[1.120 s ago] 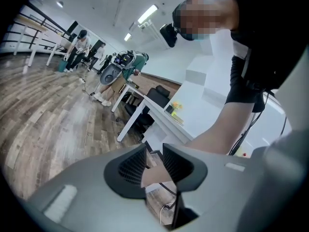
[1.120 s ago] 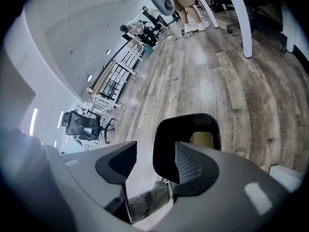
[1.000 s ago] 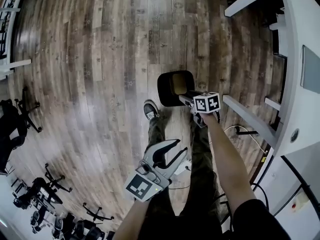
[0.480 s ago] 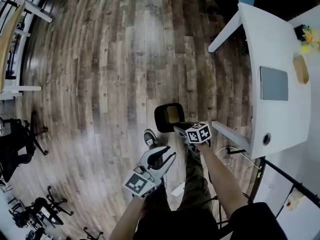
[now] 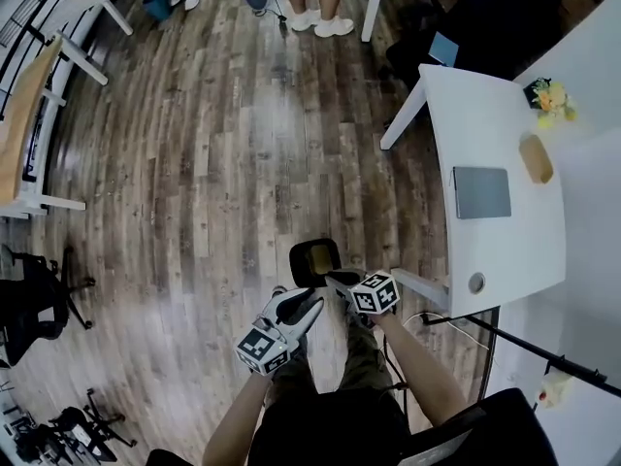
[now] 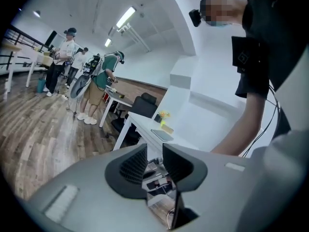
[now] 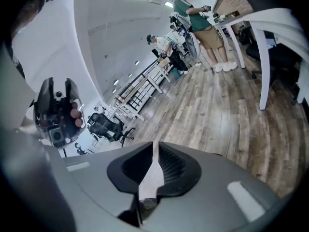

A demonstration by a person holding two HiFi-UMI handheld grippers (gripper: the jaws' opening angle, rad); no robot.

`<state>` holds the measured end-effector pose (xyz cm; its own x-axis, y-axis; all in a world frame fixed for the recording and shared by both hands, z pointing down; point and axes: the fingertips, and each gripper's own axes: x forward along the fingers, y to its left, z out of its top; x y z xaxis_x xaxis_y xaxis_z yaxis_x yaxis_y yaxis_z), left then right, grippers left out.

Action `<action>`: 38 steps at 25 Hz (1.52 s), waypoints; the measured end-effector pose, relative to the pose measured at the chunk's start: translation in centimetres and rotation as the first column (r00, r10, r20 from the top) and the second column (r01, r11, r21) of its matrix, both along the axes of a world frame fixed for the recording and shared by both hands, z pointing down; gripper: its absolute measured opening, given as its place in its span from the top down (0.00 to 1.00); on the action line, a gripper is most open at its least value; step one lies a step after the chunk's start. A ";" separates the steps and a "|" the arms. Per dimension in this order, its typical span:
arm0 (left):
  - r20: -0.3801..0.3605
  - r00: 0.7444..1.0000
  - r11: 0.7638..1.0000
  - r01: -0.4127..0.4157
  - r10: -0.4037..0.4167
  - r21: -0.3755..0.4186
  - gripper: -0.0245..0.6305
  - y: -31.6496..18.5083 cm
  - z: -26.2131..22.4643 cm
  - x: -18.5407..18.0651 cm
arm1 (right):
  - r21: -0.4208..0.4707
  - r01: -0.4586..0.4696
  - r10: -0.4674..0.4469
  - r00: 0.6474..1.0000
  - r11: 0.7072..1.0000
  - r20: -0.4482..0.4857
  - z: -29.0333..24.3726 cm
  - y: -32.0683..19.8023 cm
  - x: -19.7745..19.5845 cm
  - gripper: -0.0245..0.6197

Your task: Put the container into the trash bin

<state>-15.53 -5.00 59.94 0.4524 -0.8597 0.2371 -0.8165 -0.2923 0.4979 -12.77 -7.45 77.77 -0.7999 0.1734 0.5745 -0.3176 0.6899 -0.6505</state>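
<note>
I stand over the trash bin (image 5: 296, 260), which sits on the wooden floor (image 5: 223, 192) just ahead of my feet, near the leg of the white worktop (image 5: 505, 250). A tan shape (image 5: 320, 256) lies down inside its black rim. I take that to be the container, so by my reading the drop is done and it is in the bin, not in my grasp.

My right gripper (image 5: 333, 280) hangs above the bin's near edge, angled down toward it. Its fingers (image 7: 171, 166) are closing on nothing: only a thin slit is left between the pads, and through it I see bare floorboards. I think that is simply the grip relaxing shut once it has nothing to carry.

My left gripper (image 5: 306, 304) sits beside it, a little nearer my body and pointing closer to level. Its fingers (image 6: 133, 166) are released, parted a modest way, with only the far worktop showing in the gap. It has no part in the carrying, so I hold it off to the side where it cannot knock the bin.

On the worktop a grey slab (image 5: 481, 192) and a small tan object (image 5: 536, 158) lie well apart from all this. Other people (image 5: 320, 8) stand across the room.
</note>
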 end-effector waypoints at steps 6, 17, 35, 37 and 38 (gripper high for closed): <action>0.030 0.999 0.999 0.010 -0.011 0.044 0.82 -1.7 -3.3 -2.1 | 0.084 -0.044 0.038 0.997 0.995 0.071 -6.5 -0.1 -0.1 0.91; 0.054 0.996 0.986 0.055 -0.064 0.159 0.82 -4.7 -9.2 -5.3 | 0.288 -0.089 0.021 0.972 0.954 0.232 -19.2 -4.2 -3.7 0.91; 0.183 0.975 0.961 0.070 -0.122 0.268 0.86 -4.1 -12.7 -7.4 | 0.529 -0.219 -0.050 0.893 0.820 0.447 -32.1 -5.0 -6.1 0.90; 0.202 0.971 0.954 0.062 -0.125 0.295 0.88 -3.9 -13.7 -7.3 | 0.560 -0.233 -0.059 0.889 0.795 0.453 -33.6 -4.7 -6.0 0.90; 0.212 0.969 0.948 0.057 -0.128 0.315 0.89 -3.9 -14.5 -7.3 | 0.571 -0.248 -0.055 0.886 0.782 0.461 -34.5 -4.7 -5.9 0.90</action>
<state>-22.86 -8.88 45.39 0.3324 -0.9421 0.0450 -0.9277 -0.3180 0.1954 -18.66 -12.11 43.30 -0.9769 -0.1765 0.1209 -0.1976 0.9609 -0.1942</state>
